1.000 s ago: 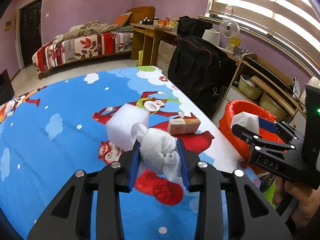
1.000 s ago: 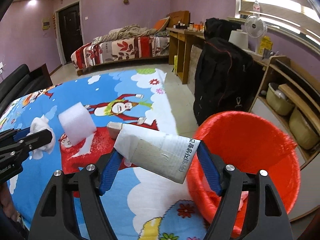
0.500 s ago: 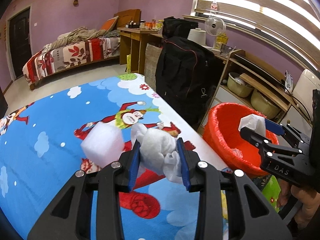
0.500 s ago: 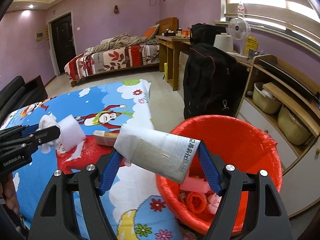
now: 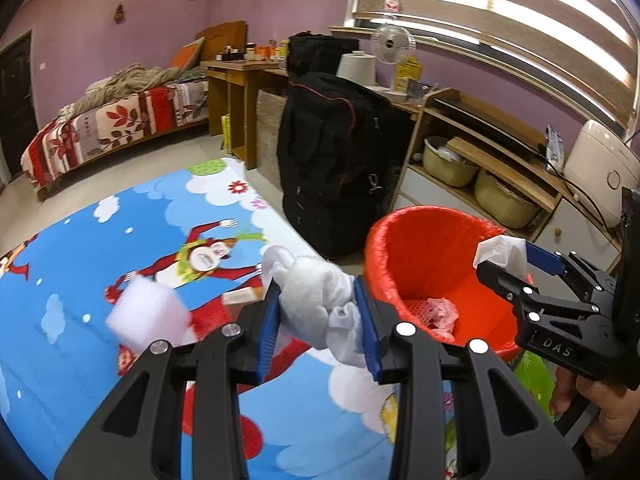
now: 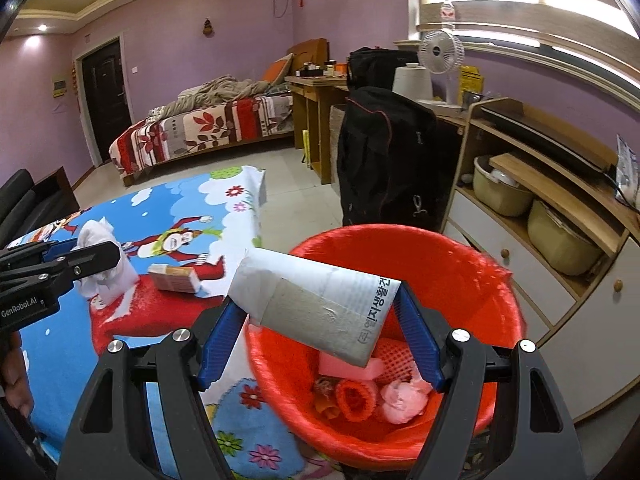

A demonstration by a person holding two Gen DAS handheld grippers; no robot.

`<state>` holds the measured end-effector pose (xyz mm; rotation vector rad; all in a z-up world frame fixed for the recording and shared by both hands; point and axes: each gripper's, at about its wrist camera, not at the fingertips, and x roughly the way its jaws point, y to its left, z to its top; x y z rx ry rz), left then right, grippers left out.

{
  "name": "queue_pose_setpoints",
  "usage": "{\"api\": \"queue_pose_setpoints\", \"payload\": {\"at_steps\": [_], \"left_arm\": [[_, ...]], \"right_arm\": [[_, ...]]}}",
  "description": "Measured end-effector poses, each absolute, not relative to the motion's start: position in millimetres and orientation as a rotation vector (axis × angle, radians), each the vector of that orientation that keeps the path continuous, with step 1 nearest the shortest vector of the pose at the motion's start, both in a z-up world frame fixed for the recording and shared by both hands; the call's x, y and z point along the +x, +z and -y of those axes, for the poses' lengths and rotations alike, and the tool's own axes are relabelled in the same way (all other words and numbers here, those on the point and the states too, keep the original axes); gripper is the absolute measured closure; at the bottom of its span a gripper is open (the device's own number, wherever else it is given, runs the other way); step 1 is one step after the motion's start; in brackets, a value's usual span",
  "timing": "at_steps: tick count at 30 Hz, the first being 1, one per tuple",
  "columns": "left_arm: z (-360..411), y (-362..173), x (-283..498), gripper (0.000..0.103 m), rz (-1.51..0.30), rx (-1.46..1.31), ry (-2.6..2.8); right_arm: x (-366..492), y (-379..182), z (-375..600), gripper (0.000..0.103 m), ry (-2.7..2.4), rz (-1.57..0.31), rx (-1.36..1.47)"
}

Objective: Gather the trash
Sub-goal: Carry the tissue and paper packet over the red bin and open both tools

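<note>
We've got the red bin [image 6: 496, 280] beside the cartoon mat [image 5: 80, 280]. Our right gripper [image 6: 320, 334] (stamped DAS) clamps a Korean-printed paper wrapper [image 6: 320, 300] above it; our left gripper [image 5: 318, 322], marked GenRobot.AI, pinches a white wad [image 5: 316, 288] over the mat.

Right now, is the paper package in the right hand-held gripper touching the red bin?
Cannot tell. The right wrist view shows the package clamped over the bin, overlapping its near rim; no gap or contact shows plainly.

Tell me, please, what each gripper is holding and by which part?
Left gripper: crumpled white tissue wad, pinched across its middle. Right gripper: paper-wrapped roll, clamped at its two ends.
</note>
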<state>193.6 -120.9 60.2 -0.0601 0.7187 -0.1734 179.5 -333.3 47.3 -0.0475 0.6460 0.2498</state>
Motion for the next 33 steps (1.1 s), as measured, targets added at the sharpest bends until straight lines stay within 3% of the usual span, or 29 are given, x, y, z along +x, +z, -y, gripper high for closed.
{"api": "queue_pose_setpoints", "payload": {"at_steps": [27, 30, 32, 33], "left_arm": [[217, 60, 258, 0.064, -0.743, -0.056, -0.361], [223, 61, 261, 0.060, -0.738, -0.068, -0.390], [226, 61, 264, 0.053, -0.739, -0.085, -0.406], [226, 61, 265, 0.044, -0.738, -0.089, -0.412]], "right_arm": [[216, 49, 423, 0.031, 0.149, -0.642, -0.020], [217, 49, 425, 0.031, 0.146, -0.642, -0.020], [218, 49, 428, 0.030, 0.144, -0.640, -0.018], [219, 50, 430, 0.027, 0.142, -0.639, -0.015]]}}
